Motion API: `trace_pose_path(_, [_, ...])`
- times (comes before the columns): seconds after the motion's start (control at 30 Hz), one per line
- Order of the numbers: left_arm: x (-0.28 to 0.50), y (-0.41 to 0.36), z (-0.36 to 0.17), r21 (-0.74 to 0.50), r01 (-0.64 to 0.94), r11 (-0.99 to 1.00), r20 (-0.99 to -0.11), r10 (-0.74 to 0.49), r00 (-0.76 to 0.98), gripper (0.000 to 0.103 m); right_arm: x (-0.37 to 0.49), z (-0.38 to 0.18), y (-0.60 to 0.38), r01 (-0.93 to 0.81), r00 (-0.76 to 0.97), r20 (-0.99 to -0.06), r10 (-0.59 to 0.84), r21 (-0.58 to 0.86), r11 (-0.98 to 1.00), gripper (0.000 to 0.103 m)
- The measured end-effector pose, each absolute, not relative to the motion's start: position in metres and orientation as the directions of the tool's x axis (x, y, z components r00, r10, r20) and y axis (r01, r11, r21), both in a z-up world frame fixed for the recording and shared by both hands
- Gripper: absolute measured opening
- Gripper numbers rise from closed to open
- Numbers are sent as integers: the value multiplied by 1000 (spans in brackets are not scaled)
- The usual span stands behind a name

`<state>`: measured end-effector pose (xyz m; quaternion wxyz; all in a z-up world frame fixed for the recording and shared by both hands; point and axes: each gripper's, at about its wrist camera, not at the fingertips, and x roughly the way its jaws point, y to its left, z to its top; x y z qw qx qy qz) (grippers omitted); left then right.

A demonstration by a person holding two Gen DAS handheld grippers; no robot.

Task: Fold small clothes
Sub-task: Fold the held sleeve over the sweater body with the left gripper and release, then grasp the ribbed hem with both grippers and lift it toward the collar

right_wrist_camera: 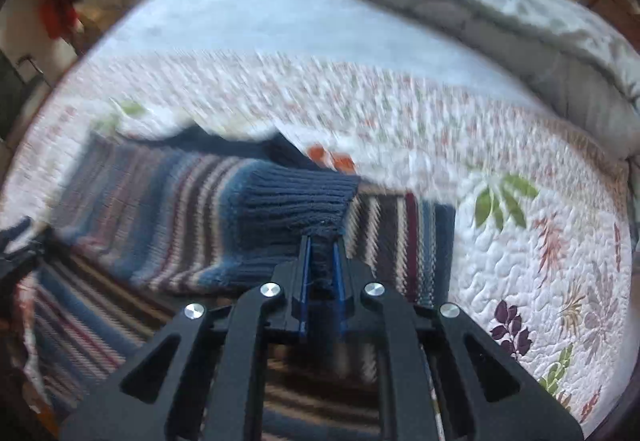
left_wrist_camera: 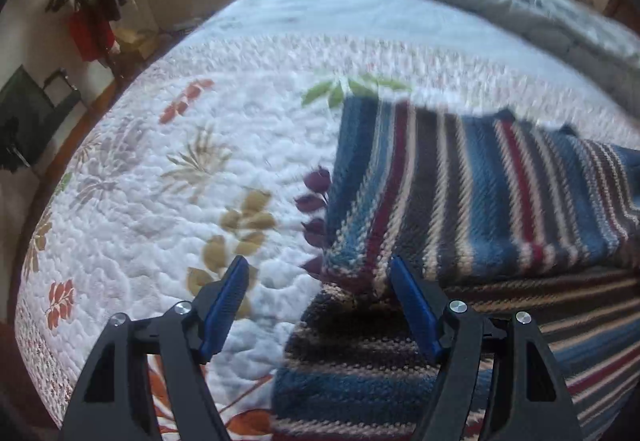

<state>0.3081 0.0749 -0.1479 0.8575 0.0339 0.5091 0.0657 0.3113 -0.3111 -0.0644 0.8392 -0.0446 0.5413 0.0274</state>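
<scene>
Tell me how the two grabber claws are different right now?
The left gripper is wide open and holds nothing, while the right gripper is squeezed shut on the sweater's navy ribbed cuff. The left one hovers by the striped sweater's edge; the right one lifts the cuff. Both have black arms and blue pads.

The bed (left_wrist_camera: 132,177) is covered by a white quilted bedspread (right_wrist_camera: 516,281) printed with scattered leaves in green, orange, tan and purple, with a band of small flowers across it. A striped knitted sweater (left_wrist_camera: 472,193) in blue, dark red, cream and grey lies on the bedspread, partly folded over itself. A rumpled grey blanket (right_wrist_camera: 500,13) is bunched along the far side.
</scene>
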Motion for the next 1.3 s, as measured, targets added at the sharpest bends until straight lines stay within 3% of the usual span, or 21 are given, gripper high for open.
trace_pose_path(0.17, [316, 71, -167, 163, -70, 984, -877, 177, 447, 79, 313, -129, -311, -70, 351, -935, -44, -73, 995, 10])
trace_pose_path(0.33, [317, 78, -164, 128, -77, 989, -892, 149, 428, 79, 309, -126, -311, -71, 379, -925, -34, -66, 995, 15])
trace_pose_path(0.43, [305, 78, -155, 107, -65, 992, -901, 124, 416, 78, 295, -109, -326, -50, 393, -918, 57, 40, 998, 28])
trace_pose_path(0.5, [292, 76, -149, 99, -49, 994, -907, 110, 407, 78, 280, -97, -334, -33, 402, -909, 111, 107, 994, 29])
trace_pose_path(0.77, [197, 85, -136, 110, 59, 992, -938, 84, 336, 78, 139, -79, -345, -94, 355, -905, 234, 214, 972, 32])
trace_pose_path(1.13, [84, 99, -134, 29, 67, 997, -975, 14, 223, 79, -23, -90, -360, -8, 268, -928, 259, 267, 964, 38])
trace_pose_path(1.3, [53, 96, -139, -30, 74, 997, -982, -44, 184, 79, -60, -97, -355, 5, 256, -928, 272, 283, 959, 51])
